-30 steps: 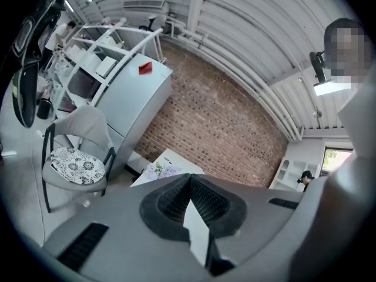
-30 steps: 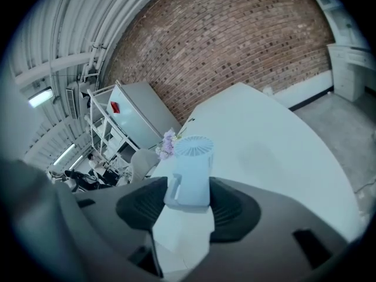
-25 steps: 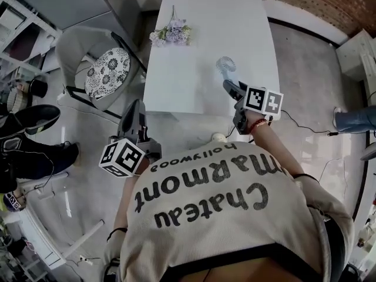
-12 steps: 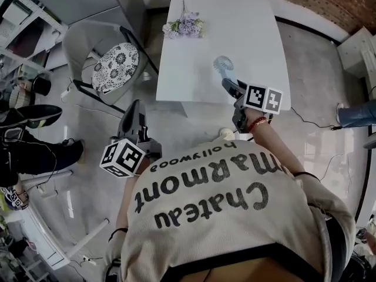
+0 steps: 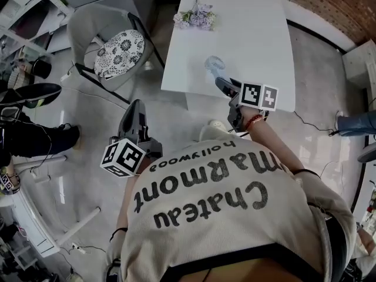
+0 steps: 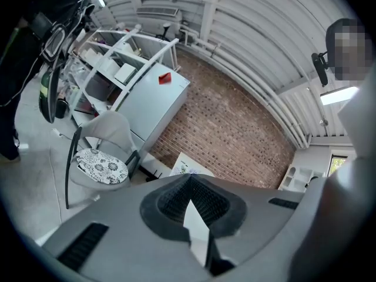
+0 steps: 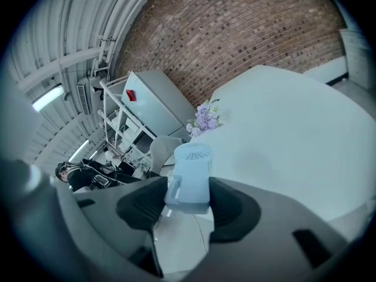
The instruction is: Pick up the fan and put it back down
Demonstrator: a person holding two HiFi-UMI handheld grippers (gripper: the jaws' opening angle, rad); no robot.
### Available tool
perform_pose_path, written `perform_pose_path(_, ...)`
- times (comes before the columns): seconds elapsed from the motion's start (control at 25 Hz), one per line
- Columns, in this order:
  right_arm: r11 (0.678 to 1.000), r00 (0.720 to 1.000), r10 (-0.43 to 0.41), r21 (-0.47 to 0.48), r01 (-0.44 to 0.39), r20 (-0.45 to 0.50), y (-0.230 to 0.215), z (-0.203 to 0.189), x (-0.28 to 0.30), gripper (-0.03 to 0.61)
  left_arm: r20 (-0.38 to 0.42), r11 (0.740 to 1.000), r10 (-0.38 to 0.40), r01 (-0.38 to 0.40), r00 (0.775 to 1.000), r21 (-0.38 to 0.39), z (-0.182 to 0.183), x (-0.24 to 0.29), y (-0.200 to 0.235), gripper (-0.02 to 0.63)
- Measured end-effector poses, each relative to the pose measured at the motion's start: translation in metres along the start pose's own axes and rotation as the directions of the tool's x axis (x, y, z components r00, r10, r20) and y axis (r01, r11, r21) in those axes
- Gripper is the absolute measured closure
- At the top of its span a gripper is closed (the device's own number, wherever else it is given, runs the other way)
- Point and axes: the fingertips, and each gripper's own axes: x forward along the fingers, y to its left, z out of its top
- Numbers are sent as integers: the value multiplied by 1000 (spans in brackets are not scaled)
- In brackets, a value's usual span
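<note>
The fingers of the right gripper [image 7: 188,194] clamp the pale blue fan [image 7: 192,163] by the desk [image 7: 282,128] edge. The left gripper [image 6: 189,184] has its fingers together, empty.

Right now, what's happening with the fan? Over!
Right gripper shut on the fan, at the table's near edge. Left gripper shut, empty, over the floor. Flowers far off, nothing blocking.

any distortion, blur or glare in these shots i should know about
Head view: fisheye, the table edges splay, glossy floor shows glare streaks. Left gripper view: dark vignette, a mosaic patch upper right, strip light blown out. Right gripper view: same vignette, brick wall bowed, the fan sharp between the jaws.
</note>
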Motion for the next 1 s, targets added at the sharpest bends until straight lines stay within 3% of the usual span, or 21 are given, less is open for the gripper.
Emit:
perform_pose_path(0.48, 995, 989, 33, -93, -46, -142, 13, 22, 72, 356, 90, 994, 108, -105, 990, -35, 29, 19, 30, 612)
perform_pose_path(1.0, 981, 969, 40, -174, -84, -244, 22, 51, 156, 356, 180, 961, 276, -267, 944, -74, 60, 18, 74, 612)
